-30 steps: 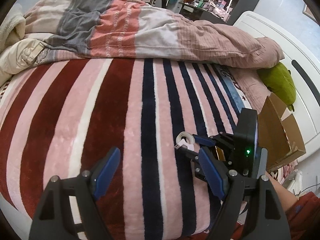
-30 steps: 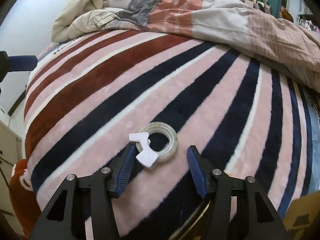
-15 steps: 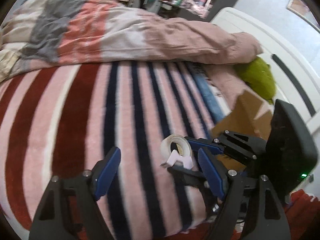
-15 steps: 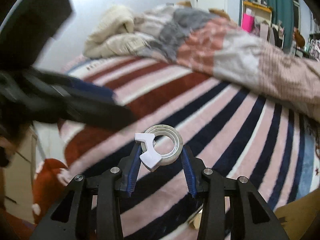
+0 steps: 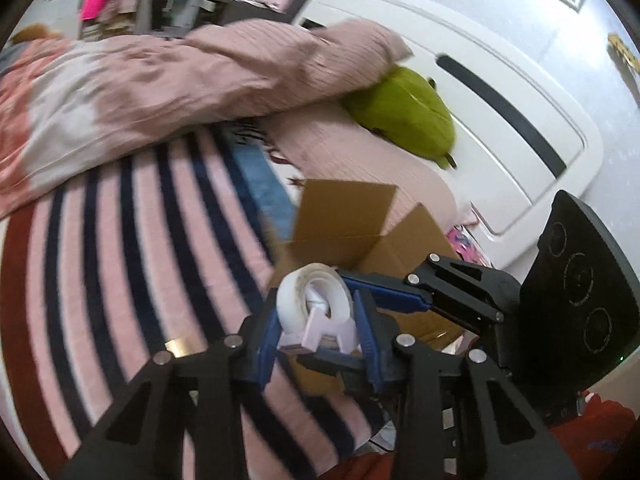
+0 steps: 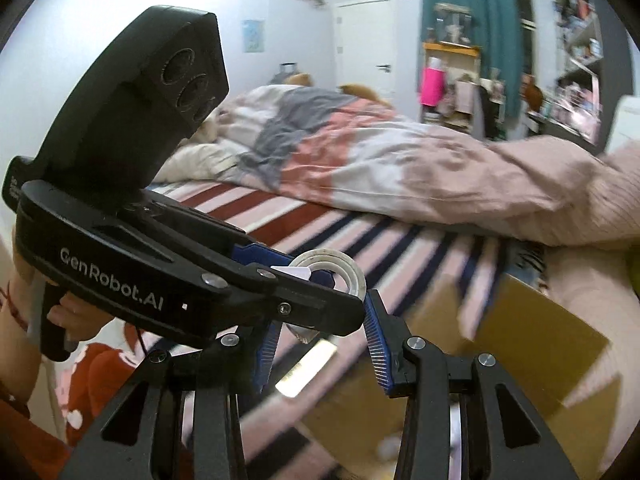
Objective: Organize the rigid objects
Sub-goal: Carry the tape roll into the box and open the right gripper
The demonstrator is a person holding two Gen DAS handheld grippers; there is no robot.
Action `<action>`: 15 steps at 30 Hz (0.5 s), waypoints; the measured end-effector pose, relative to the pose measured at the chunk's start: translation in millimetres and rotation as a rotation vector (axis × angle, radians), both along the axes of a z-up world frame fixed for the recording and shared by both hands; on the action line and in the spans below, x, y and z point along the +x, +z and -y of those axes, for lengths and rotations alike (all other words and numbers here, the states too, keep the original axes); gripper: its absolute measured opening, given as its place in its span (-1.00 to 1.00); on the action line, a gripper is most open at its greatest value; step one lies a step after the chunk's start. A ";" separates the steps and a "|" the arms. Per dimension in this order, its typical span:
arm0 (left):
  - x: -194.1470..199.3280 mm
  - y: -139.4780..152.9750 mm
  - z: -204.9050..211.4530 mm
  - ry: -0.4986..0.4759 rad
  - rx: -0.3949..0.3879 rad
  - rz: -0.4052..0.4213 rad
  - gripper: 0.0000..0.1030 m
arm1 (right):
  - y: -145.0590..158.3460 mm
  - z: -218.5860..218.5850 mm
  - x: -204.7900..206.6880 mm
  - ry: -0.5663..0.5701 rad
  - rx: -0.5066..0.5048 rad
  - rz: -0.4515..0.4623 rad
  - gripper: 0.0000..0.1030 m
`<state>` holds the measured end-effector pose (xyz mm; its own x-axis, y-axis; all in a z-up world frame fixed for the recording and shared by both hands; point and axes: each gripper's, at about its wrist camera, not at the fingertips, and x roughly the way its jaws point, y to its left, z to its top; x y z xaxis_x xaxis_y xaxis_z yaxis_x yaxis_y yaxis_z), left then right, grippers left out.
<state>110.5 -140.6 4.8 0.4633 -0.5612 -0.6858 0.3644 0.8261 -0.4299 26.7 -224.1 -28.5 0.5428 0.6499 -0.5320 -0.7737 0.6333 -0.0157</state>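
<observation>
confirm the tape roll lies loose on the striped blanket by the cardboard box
No: the left gripper, whose jaws have just been closing, holds the tape roll above the striped blanket by the cardboard box, per the left wrist view.

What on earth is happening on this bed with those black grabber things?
A person is tidying with a handheld gripper in each hand. Both the left gripper and the right gripper clamp one tape roll, held up over the striped blanket. The left jaws have just closed on it. An open cardboard box sits just beyond.
</observation>
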 end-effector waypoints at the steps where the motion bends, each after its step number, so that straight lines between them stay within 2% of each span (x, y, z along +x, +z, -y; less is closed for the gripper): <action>1: 7.2 -1.8 14.7 -0.025 0.006 -0.010 -0.37 | -0.1 10.4 2.5 -0.024 -0.002 -0.002 -0.31; 7: 32.0 -14.8 74.9 -0.125 0.029 -0.080 -0.37 | -5.8 64.5 19.1 -0.151 -0.035 -0.069 -0.31; 10: 37.7 -20.0 92.1 -0.154 0.051 -0.099 -0.37 | -9.6 81.9 23.5 -0.195 -0.070 -0.094 -0.31; 12: 38.9 -21.8 96.8 -0.154 0.066 -0.107 -0.24 | -12.5 89.1 26.6 -0.216 -0.090 -0.117 -0.30; 14: 39.2 -22.0 96.0 -0.136 0.082 -0.106 0.14 | -15.1 94.0 32.3 -0.235 -0.100 -0.141 -0.30; 15: 38.0 -21.3 94.7 -0.128 0.089 -0.101 0.18 | -15.8 96.1 31.8 -0.244 -0.107 -0.144 -0.29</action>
